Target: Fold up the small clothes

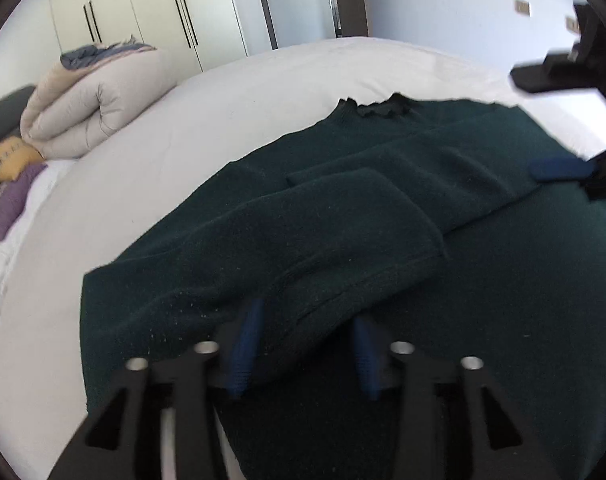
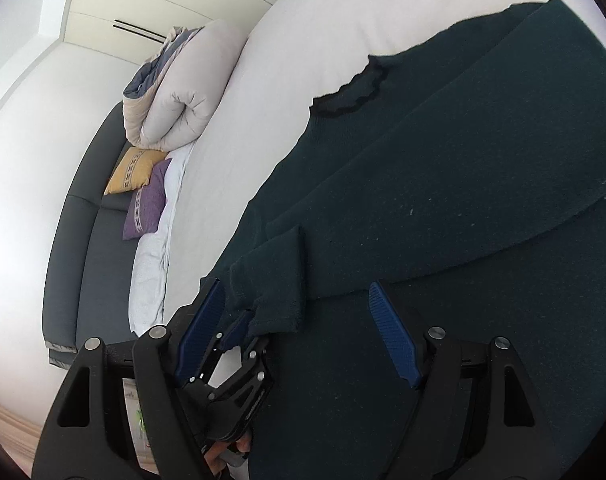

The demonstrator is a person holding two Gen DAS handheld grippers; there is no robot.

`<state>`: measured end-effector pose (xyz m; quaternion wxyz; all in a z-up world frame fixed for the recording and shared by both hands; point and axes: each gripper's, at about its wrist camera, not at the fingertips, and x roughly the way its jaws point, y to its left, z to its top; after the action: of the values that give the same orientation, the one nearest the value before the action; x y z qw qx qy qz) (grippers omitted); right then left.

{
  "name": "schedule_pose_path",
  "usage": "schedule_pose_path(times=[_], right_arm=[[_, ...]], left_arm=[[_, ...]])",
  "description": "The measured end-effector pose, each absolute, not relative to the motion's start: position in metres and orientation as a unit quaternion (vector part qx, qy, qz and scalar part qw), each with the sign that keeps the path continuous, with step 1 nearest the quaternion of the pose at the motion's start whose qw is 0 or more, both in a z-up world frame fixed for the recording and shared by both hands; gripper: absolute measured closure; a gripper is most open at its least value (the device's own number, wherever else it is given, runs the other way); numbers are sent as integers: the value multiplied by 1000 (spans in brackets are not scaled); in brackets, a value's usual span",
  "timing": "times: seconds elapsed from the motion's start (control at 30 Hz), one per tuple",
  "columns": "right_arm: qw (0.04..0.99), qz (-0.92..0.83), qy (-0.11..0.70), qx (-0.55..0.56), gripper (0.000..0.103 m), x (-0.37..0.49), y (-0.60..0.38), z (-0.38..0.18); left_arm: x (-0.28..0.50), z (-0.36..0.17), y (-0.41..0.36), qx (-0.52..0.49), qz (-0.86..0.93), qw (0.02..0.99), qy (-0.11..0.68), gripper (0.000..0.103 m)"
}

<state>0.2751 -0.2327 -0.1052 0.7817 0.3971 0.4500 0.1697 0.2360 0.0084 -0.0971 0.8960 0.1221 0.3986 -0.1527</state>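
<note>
Your left gripper [image 1: 303, 344] pinches the cuff of the dark green sweater [image 1: 383, 208], which lies on the bed [image 1: 223, 112] ahead, so the sleeve folds over the body. Your right gripper [image 2: 299, 328] hangs open above the hem, holding nothing.

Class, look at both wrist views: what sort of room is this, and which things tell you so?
Most likely a bedroom. A dark green sweater lies on a white-sheeted bed, a folded duvet and cushions sit at its head, and tall wardrobe doors line the wall.
</note>
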Motion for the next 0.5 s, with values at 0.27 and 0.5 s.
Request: schedule_pose_path(times=[0.27,0.5], right_arm=[[743,180,524,376,28,319,-174,-141],[739,163,552,350,42,342,-134,-154]], left_arm=[[234,-54,117,-93,-141,911,377,20],[256,-50,182,-216,-94,901,363,36]])
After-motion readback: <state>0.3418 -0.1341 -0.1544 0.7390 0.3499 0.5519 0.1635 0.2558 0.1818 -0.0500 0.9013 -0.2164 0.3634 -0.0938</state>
